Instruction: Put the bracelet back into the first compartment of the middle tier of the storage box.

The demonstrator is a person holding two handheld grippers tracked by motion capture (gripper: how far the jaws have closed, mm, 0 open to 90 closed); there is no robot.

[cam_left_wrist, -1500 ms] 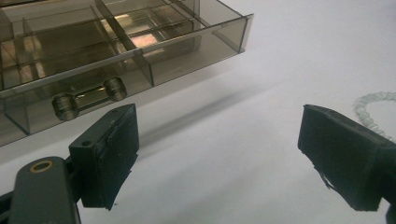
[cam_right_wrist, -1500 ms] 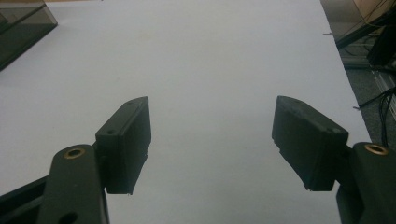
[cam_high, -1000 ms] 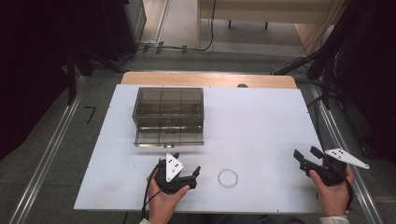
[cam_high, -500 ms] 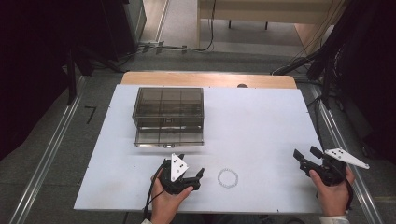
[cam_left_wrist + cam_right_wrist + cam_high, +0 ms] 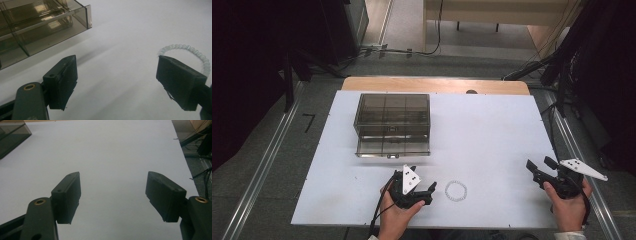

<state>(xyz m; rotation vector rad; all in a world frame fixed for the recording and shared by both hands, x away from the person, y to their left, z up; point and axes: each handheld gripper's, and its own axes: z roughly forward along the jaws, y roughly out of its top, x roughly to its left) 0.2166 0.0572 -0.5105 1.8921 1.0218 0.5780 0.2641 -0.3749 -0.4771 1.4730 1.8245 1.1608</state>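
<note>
I see bead bracelet (image 5: 456,190) light, floppy, slippery | I'd pinch near rim | left gripper (image 5: 428,193) jaws spread | right gripper (image 5: 541,167) spread, empty

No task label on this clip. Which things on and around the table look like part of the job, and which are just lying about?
Likely part of the job:
- bead bracelet, beside the open left gripper
- smoky drawer box
- right gripper, open, at the table edge

Just lying about:
- floor cables beyond the table
- wooden board at the far edge
</note>
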